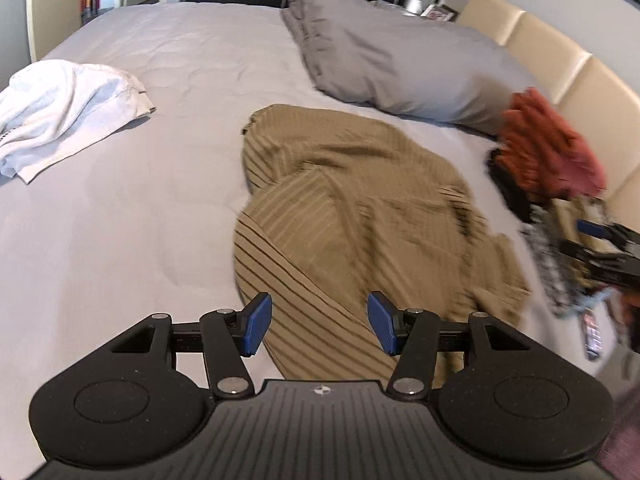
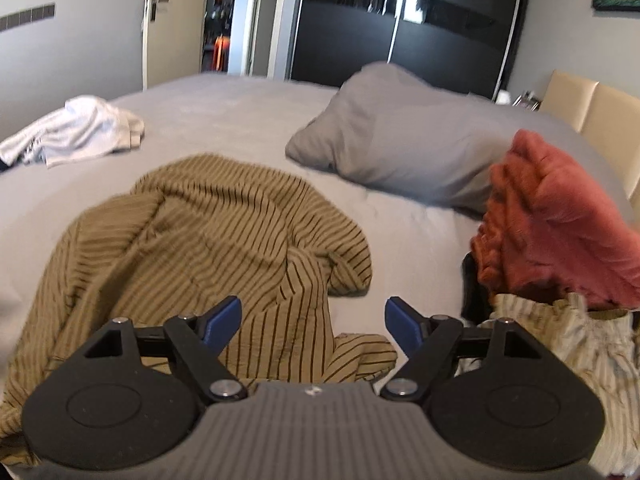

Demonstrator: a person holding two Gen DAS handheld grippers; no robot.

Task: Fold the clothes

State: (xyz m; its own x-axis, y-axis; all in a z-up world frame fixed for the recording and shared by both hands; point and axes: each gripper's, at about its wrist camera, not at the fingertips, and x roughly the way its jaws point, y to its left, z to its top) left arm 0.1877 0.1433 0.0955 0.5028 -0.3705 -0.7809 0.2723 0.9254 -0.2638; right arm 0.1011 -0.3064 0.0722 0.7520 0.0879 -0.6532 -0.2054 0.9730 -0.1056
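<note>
left tool (image 1: 319, 322) released | right tool (image 2: 313, 326) released | striped shirt (image 2: 224, 240) crumpled, partly hidden | pile (image 1: 560, 184) blurred

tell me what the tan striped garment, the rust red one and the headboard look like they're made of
Tan garment with thin dark stripes: looks like light woven cloth, matte; it lies in soft, shallow creases.
Rust red garment: probably a chunky knit or fleece; its surface is ridged and fuzzy, though blurred.
Cream panelled headboard: likely leather or faux leather; smooth padded panels with a faint sheen.

Grey bed (image 1: 168, 128), striped tan garment (image 1: 340, 200), white garment (image 1: 68, 108), pillow (image 1: 392, 60)
</note>
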